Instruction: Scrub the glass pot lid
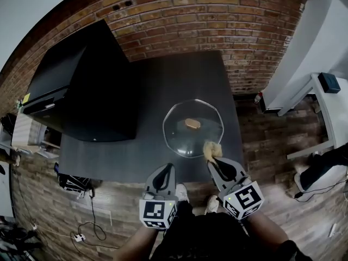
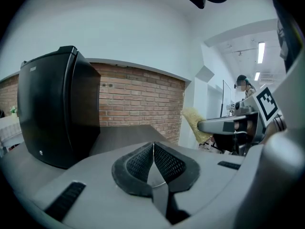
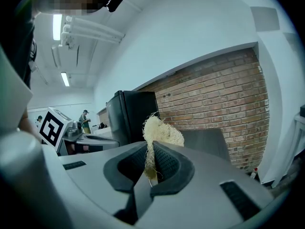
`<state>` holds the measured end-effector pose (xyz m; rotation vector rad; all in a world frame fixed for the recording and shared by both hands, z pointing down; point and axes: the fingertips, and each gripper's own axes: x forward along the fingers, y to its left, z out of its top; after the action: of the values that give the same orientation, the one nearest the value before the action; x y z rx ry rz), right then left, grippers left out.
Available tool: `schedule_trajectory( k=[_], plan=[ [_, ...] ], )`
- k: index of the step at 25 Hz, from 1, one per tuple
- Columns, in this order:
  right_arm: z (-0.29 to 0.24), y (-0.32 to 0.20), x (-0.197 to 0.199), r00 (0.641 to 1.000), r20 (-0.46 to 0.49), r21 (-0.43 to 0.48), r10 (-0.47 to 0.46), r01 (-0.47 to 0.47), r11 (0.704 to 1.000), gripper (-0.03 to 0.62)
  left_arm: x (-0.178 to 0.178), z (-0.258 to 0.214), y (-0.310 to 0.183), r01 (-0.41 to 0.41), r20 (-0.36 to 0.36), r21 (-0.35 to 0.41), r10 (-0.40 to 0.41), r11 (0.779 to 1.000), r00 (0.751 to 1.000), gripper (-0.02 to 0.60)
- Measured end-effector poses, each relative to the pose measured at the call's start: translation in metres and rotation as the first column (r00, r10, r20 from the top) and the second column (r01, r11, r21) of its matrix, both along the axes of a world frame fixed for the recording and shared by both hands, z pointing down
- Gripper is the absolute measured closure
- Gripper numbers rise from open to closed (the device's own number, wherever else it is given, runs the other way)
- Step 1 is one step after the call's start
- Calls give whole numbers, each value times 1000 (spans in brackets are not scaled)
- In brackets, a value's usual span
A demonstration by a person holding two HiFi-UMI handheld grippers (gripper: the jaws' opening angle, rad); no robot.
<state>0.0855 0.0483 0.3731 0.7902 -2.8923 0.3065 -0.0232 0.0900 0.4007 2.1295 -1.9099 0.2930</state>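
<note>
A round glass pot lid (image 1: 193, 128) with a tan knob lies flat on the dark table (image 1: 141, 156), right of the middle. My right gripper (image 1: 213, 160) is shut on a pale fibrous loofah scrubber (image 1: 212, 149) that hangs at the lid's near right rim. In the right gripper view the scrubber (image 3: 159, 131) sticks up from between the closed jaws (image 3: 151, 168). My left gripper (image 1: 166, 170) hovers over the table's front edge, left of the lid, shut with nothing in it (image 2: 153, 163). From the left gripper view the scrubber (image 2: 195, 120) shows held in the right gripper (image 2: 202, 125).
A big black appliance (image 1: 89, 86) fills the table's left half. A brick wall (image 1: 217, 20) runs behind the table. White furniture (image 1: 321, 107) stands at the right on the wood floor. Cables (image 1: 89, 222) lie on the floor at the lower left.
</note>
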Motion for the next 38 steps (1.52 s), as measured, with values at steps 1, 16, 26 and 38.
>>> schedule_trajectory(
  k=[1, 16, 26, 38],
  plan=[
    [1, -2, -3, 1000, -2, -4, 8, -8, 1000, 553, -3, 2, -3, -8, 2, -7, 8, 1000, 1000, 546],
    [30, -30, -45, 988, -42, -62, 151, -153, 986, 553, -46, 59, -44, -150, -9, -119, 150, 981, 989, 546],
    [62, -48, -73, 971, -94, -118, 221, -231, 966, 553, -62, 108, -70, -240, -6, -209, 244, 948, 970, 546],
    [113, -63, -113, 959, -154, -192, 239, -266, 944, 553, -77, 176, -94, -300, 1, -340, 320, 891, 948, 546]
  ],
)
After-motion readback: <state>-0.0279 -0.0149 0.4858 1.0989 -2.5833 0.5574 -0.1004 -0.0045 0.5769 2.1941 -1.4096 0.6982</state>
